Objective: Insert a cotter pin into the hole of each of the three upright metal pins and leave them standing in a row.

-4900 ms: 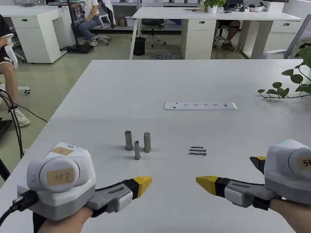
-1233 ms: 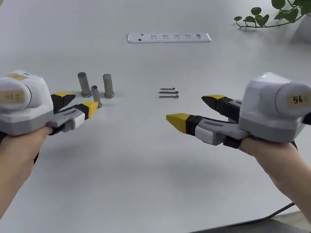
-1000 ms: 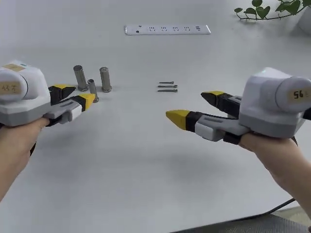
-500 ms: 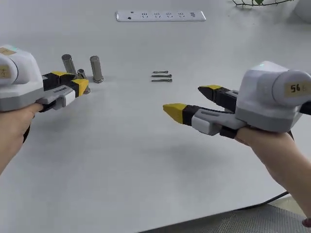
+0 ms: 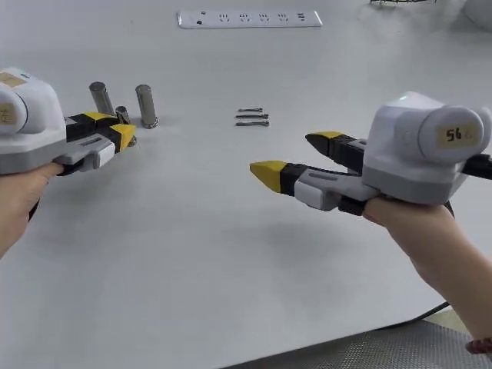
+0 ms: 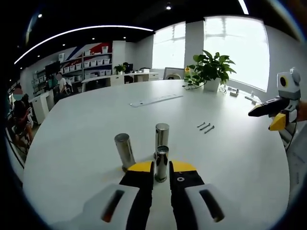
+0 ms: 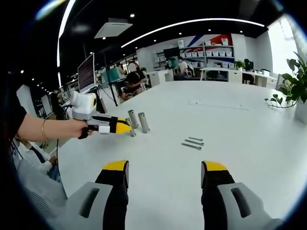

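White counter (image 5: 192, 231), office shelves (image 7: 211, 50) far behind. Left tool (image 5: 111, 126) sits low over the counter, jaws narrowly apart, with the short pin (image 6: 161, 163) upright between the yellow tips. The pin fills the gap; cannot tell whether the tips press on it. Two tall pins (image 5: 146, 106) stand upright just past the left tool's tips, one ahead-left and one ahead-right, near the short pin but apart from it. Right tool (image 5: 294, 154) is held above the counter, jaws wide apart, nothing between them. Three cotter pins (image 5: 251, 117) lie flat, parallel and close together, ahead of the right tool and a little to its right, well apart from the left tool. Power strip (image 5: 250, 18) lies far ahead of both tools. Plant (image 6: 208, 69) stands beyond it, off to the left tool's right.
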The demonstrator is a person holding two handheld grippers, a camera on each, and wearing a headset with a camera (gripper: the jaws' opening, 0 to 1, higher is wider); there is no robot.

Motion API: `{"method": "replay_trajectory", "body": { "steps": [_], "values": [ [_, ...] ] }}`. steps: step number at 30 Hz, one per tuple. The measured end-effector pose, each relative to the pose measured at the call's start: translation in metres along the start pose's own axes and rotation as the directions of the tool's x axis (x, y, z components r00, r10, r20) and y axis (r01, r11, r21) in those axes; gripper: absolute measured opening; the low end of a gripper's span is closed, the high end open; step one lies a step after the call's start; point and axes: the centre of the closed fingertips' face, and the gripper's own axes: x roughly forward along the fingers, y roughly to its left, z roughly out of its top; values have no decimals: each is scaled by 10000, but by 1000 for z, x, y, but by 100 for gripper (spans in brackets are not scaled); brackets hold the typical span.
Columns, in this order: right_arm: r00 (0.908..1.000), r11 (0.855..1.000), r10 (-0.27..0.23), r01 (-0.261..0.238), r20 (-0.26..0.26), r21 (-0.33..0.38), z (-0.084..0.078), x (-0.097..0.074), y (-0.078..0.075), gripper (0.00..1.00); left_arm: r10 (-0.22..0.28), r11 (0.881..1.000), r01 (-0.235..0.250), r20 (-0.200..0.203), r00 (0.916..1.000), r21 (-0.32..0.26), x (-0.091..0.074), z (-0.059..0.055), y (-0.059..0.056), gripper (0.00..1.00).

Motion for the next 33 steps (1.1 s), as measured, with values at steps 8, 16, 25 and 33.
{"method": "replay_trajectory", "body": {
  "steps": [8,16,25,33],
  "values": [
    [10000,10000,38,-38,-35,46,-1,2,0,58,-183,9997,183,-17,9998,183,3,2,-3,8],
    [10000,10000,16,-16,-53,40,-1,3,0,58,-258,9996,259,-23,9997,130,4,3,-3,7],
    [10000,10000,35,-35,-46,47,-1,3,-1,58,-506,9986,507,-99,9987,117,5,4,-13,7],
    [10000,10000,73,-73,-21,43,0,4,2,58,-763,9940,777,-209,9969,766,5,5,-36,7]
  ]
}}
